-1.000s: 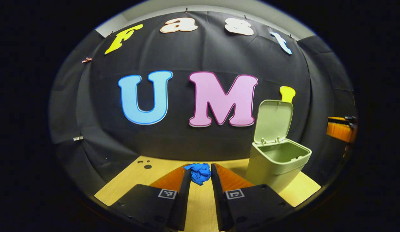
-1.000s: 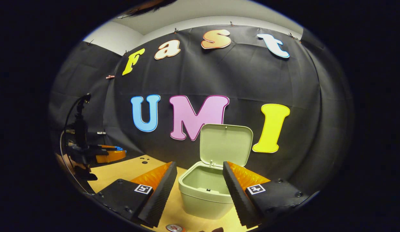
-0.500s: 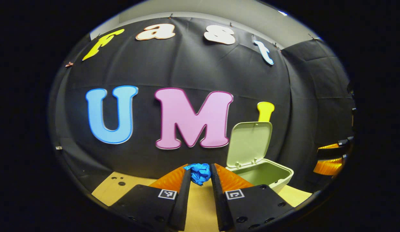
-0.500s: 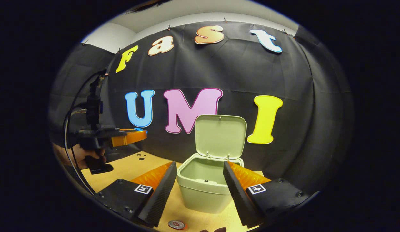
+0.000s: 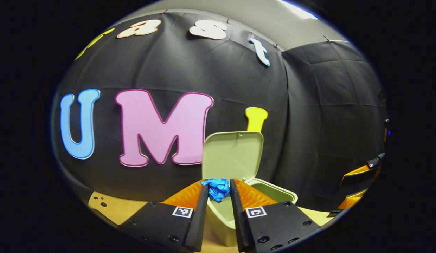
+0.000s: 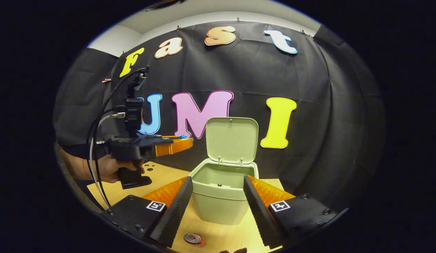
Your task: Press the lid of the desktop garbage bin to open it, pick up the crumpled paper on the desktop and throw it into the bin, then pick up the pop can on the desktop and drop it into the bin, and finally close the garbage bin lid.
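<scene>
The left tongs (image 5: 218, 191) are pinching the crumpled blue paper (image 5: 216, 187) between their two fingertips, and in the left gripper view the wad is hanging in front of the raised lid (image 5: 233, 154) of the pale green bin (image 5: 274, 191). The fingers are covering the near half of the bin's mouth, so I cannot tell whether the paper is over the opening or just short of it. In the right gripper view a hand (image 6: 105, 168) is gripping that tool's handle to the left of the bin (image 6: 219, 202), its tips (image 6: 184, 142) level with the upright lid (image 6: 232, 140) and just beside it; the paper there is reduced to a sliver of blue.

The right tongs (image 6: 218, 200) are standing released, fingers spread wide on either side of the bin with nothing in them. The pop can (image 6: 193, 238) is standing on the worktop (image 6: 225, 233) near the bin's base (really just its silver top, close to the lower edge of the view). At the right rim of the left gripper view the other tool (image 5: 358, 172) is partly cut off.
</scene>
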`<state>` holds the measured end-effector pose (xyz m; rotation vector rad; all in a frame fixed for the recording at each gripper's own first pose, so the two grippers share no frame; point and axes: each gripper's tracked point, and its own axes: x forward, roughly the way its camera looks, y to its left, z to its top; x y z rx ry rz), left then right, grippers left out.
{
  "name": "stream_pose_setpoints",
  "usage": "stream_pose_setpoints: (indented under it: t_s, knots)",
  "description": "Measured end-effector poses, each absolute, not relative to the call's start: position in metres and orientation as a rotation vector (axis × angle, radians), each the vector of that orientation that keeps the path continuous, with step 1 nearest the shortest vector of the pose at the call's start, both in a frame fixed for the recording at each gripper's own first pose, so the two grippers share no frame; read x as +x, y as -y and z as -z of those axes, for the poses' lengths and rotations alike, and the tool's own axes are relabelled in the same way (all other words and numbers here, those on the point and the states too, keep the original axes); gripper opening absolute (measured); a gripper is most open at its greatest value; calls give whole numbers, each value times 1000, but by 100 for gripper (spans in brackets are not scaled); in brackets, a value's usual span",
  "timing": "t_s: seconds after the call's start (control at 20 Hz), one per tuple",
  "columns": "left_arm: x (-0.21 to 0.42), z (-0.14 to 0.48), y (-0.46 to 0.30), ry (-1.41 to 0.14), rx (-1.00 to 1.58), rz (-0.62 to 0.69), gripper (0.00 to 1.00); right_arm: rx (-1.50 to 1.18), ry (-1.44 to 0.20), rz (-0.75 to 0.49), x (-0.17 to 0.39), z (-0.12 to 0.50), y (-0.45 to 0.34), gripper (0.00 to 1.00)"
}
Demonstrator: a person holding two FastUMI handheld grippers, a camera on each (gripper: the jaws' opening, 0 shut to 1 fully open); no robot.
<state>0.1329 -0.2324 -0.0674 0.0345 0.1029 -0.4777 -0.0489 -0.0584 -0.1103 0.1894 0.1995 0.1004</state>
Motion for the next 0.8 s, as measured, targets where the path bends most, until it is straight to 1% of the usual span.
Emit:
stream_pose_setpoints:
  t_s: [0.05, 0.1, 0.45, 0.5, 0.6, 0.8]
  knots:
    - [134, 72, 240, -114, 39, 492, 38, 191, -205, -92, -53, 111, 60, 92]
    - [136, 78, 248, -126, 42, 505, 40, 191, -211, -85, -56, 113, 60, 92]
    - [145, 120, 278, -204, 118, 562, 40, 200, -240, -29, -79, 123, 70, 92]
    - [146, 125, 280, -210, 130, 565, 43, 195, -244, -18, -82, 125, 73, 92]
    - [145, 134, 285, -224, 146, 571, 42, 200, -250, 1, -85, 127, 77, 92]
    - [146, 145, 287, -255, 139, 579, 48, 206, -262, 13, -90, 132, 79, 92]
